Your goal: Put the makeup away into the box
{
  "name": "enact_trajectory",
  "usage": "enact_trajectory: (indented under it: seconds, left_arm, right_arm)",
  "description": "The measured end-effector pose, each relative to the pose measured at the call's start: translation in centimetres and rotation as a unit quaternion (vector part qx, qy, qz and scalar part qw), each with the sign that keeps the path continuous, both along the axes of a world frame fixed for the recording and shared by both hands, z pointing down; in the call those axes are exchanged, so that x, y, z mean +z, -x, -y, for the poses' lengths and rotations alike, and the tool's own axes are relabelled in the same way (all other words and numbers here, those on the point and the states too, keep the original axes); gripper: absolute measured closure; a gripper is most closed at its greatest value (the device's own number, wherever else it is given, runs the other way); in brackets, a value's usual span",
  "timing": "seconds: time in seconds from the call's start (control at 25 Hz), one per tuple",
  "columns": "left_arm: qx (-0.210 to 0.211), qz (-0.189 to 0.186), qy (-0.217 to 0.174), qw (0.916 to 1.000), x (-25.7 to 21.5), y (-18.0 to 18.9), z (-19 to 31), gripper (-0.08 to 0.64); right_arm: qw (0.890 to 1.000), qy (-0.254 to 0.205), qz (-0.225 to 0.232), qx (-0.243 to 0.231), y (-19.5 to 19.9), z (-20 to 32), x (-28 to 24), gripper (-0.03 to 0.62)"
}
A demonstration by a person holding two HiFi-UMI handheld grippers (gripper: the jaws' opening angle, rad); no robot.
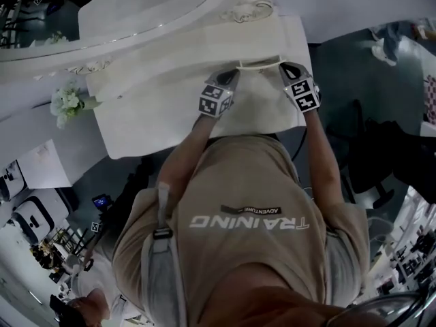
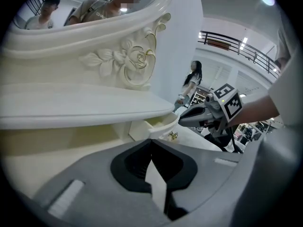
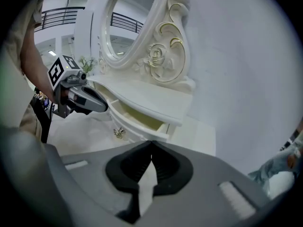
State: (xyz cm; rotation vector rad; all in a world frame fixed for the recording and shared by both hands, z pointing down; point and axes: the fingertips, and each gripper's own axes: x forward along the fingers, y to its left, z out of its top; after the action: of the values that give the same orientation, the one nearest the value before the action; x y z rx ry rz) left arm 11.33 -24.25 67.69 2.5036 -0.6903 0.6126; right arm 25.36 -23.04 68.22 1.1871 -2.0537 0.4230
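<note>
The left tool (image 1: 230,75) and right tool (image 1: 289,67), both closed on nothing, flank the bench's (image 1: 157,107) half-open drawer (image 1: 259,63). It runs crosswise between them. Its knob (image 3: 118,132) shows only in the gripper views.

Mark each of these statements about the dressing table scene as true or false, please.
1. The drawer of the dressing table stands partly open. True.
2. The left claw holds a lipstick. False: it is shut, with nothing in it.
3. The right claw is wide open. False: its jaws meet at the tips.
4. White flowers stand to the person's left of the drawer. True.
</note>
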Motion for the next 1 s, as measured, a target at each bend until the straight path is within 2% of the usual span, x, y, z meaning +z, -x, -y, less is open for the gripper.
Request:
enact_trajectory:
  seconds: [0.16, 0.36, 0.56, 0.8, 1.0]
  left_arm:
    - [-0.025, -0.004, 0.003, 0.9997, 0.1, -0.1, 1.4, 0.557]
    - [-0.023, 0.005, -0.009, 0.9997, 0.2, -0.2, 2.9, 0.557]
    - [-0.043, 0.01, -0.002, 0.999, 0.6, 0.2, 4.2, 0.557]
    - [-0.039, 0.012, 0.003, 0.9992, 0.8, 0.4, 4.4, 0.557]
    - [-0.039, 0.013, 0.0, 0.9992, 0.1, 2.3, 2.3, 0.557]
  right_arm:
    - [1.0, -0.001, 0.001, 0.002, 0.3, 1.4, 0.4, 0.588]
    - [1.0, -0.013, 0.001, 0.006, 0.3, 2.7, 0.5, 0.588]
    - [1.0, -0.019, 0.01, 0.014, 0.5, 3.8, 0.4, 0.588]
    - [1.0, -0.016, 0.015, 0.022, 0.3, 4.3, 0.5, 0.588]
    - [0.999, -0.009, 0.028, 0.026, 0.8, 2.1, 0.0, 0.588]
